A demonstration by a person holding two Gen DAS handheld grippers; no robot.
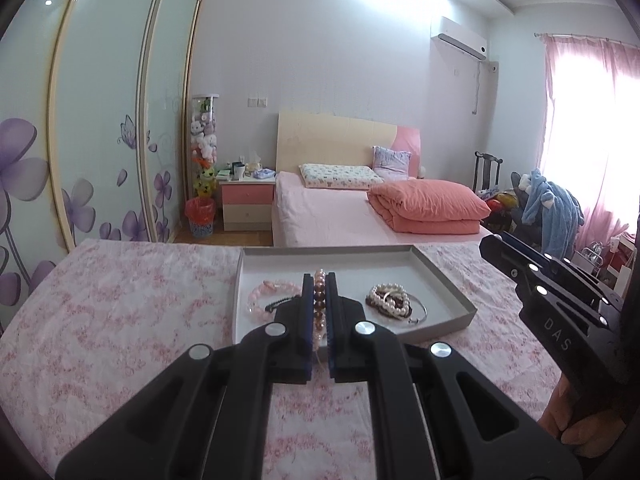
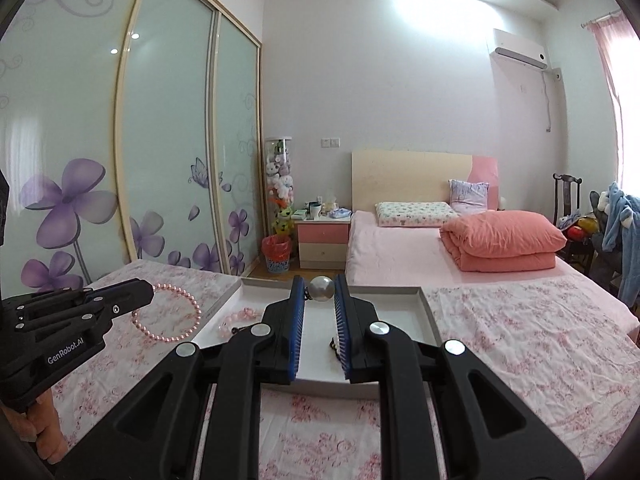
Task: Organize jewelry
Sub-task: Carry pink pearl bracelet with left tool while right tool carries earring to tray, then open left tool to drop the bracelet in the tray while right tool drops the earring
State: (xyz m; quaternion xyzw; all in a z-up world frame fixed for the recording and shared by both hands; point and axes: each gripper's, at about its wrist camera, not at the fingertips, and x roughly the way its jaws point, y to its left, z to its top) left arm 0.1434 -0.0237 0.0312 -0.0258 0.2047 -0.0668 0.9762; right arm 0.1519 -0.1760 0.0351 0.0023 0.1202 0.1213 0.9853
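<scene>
Left wrist view: left tool (image 1: 319,280) clamped on a bead necklace (image 1: 319,300), pink and brown beads running up the narrow gap between its blue pads. Tool sits over the near-left part of a shallow grey tray (image 1: 448,276) that rests on a bench covered by a pink floral cloth (image 1: 120,312). In the tray, left of the tool, a pale pink bead bracelet (image 1: 260,294) with a dark cord piece beside it. Right of the tool, a heap of pearl strands (image 1: 388,300) mixed with dark beads and a thin metal bangle, touching each other. Right tool (image 1: 496,246) at the right edge, held by a hand (image 1: 568,412), tip above the tray's far-right corner; can't tell from here how its fingers stand. Behind: pink bed (image 1: 332,216), folded coral quilt (image 1: 428,208).

Right wrist view: right tool (image 2: 320,286) clamped on a shiny round silver ball (image 2: 321,289) at the fingertips; fingers otherwise part apart, pressing the ball on both sides. A dark chain bit hangs low by the right pad, blurry. Tool is over the grey tray (image 2: 428,312); pink bead bracelet (image 2: 236,318) lies in the tray's left part. Left tool (image 2: 148,288) at left, holding a loop of pink pearls (image 2: 168,314) that hangs over the floral cloth (image 2: 520,344), left of and outside the tray.
</scene>
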